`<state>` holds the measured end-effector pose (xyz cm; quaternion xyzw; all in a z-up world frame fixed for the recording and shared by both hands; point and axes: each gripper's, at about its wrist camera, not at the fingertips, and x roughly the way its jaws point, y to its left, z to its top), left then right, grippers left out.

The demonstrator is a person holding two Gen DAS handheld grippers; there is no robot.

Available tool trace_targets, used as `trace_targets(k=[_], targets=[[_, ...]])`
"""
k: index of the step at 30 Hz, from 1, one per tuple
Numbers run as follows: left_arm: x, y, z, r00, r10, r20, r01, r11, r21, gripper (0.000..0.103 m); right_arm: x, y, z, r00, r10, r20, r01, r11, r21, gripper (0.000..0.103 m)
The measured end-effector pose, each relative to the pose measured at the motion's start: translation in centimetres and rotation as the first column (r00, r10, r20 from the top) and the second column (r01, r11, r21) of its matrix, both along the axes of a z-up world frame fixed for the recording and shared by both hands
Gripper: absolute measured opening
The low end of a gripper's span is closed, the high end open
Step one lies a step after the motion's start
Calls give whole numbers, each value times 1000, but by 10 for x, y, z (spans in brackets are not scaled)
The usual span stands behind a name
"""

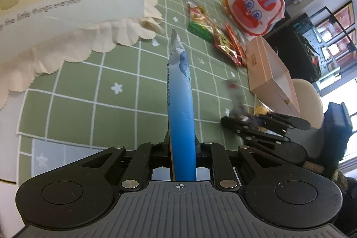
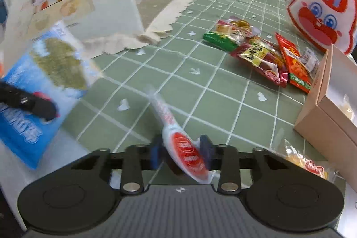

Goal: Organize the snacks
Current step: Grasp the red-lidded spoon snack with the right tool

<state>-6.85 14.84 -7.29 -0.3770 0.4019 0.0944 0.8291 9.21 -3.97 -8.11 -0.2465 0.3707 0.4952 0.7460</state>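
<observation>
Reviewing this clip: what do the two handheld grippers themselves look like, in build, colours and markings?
Both match: a grey ribbed housing with a small crosshair mark at its front edge, flanked by two black rounded shoulders with circular recesses. Black linkage bars with silver pivot pins run forward to the fingers. The left gripper has black finger mounts; the right gripper's pads look dark blue. No cables, sleeves or hands show.

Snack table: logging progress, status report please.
Left gripper shut on blue packet. Right gripper shut on red-and-white packet. Loose snacks beside open box; path clear.
</observation>
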Motion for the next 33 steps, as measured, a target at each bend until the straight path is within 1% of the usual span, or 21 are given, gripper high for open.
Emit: trace_targets(k=[1,5,10,12,13,14,15,16,17,18,20,23,24,27,29,31,33], targets=[[3,-2,0,1000,-11,1,11,1000,-4,17,-5,-4,4,1000,6,8,-6,1000,2,15],[21,-13,-3,998,-67,0,67,998,-21,17,-14,-25,14,1000,1,-5,-1,1000,8,15],[35,-26,-5,994,-108,-2,108,994,-22,17,-14,-46,8,998,-55,-26,55,998,-13,15],[34,-29,-3,993,-121,-2,121,993,-17,17,-15,-54,7,996,-80,-45,81,997,9,15],[33,-30,-4,992,-125,-4,124,992,-15,17,-16,-58,8,994,-95,-55,96,995,27,20],[31,-30,-3,992,-125,-7,125,992,-13,17,-16,-62,9,993,-105,-58,107,994,37,27],[29,-30,-3,992,-124,-8,124,992,-11,17,-17,-67,10,992,-115,-50,117,992,46,42],[26,-28,-3,993,-119,-8,119,993,-11,17,-19,-71,11,992,-123,-35,125,991,55,60],[23,-26,-4,994,-110,-7,110,994,-14,17,-21,-76,12,991,-132,-19,133,989,62,67],[19,-23,-5,995,-97,-8,97,995,-22,17,-23,-82,11,990,-143,-5,143,987,68,71],[16,-19,-5,997,-74,-18,73,997,-31,17,-21,-88,7,986,-165,-20,166,984,58,71],[16,-17,-4,998,-68,-10,68,997,-35,17,-17,-91,0,973,-212,-89,215,976,34,71],[16,-17,-3,998,-69,-7,69,997,-36,17,-18,-90,0,971,-212,-106,217,976,33,71],[20,-19,-3,996,-86,1,86,995,-44,17,-28,-86,3,976,-160,-145,167,985,33,71],[23,-21,-5,996,-95,-1,95,994,-49,17,-34,-85,9,979,-116,-167,127,990,55,71],[22,-21,-7,996,-94,-4,94,994,-58,17,-38,-85,14,983,-107,-147,119,990,74,71],[21,-19,-8,996,-86,-5,85,994,-67,17,-37,-84,15,987,-124,-106,132,989,69,71]])
